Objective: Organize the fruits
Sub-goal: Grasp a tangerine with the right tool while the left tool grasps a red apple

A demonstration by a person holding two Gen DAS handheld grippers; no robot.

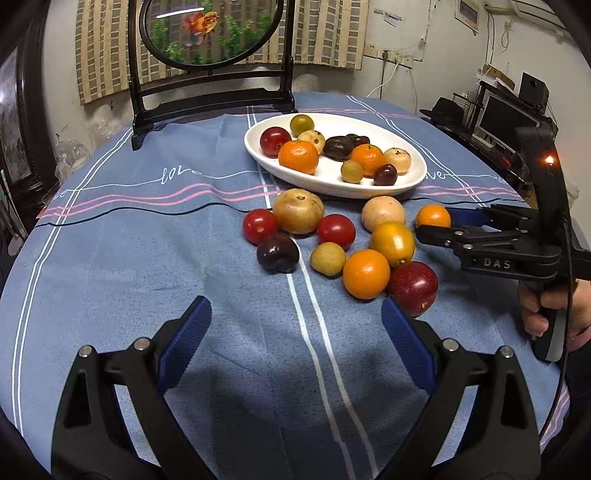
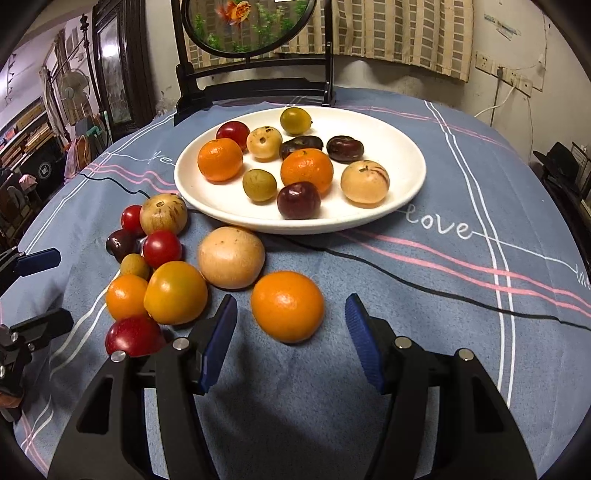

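Observation:
A white oval plate point(image 1: 408, 184) point(image 2: 399, 162) holds several small fruits. More fruits lie loose on the blue cloth in front of it. In the right wrist view my right gripper point(image 2: 291, 334) is open, its blue pads either side of a loose orange point(image 2: 287, 305), not touching it. The same orange shows in the left wrist view point(image 1: 433, 216) between the right gripper's fingers point(image 1: 430, 223). My left gripper point(image 1: 295, 332) is open and empty, low over the cloth, its right pad close to a red plum point(image 1: 413, 286).
A black wooden stand with a round goldfish panel point(image 1: 212, 31) point(image 2: 251, 26) rises behind the plate. The loose pile includes red tomatoes point(image 1: 259, 226), a dark plum point(image 1: 277, 253), tan fruits point(image 1: 298, 210) and oranges point(image 1: 365, 273). The table edge curves away on both sides.

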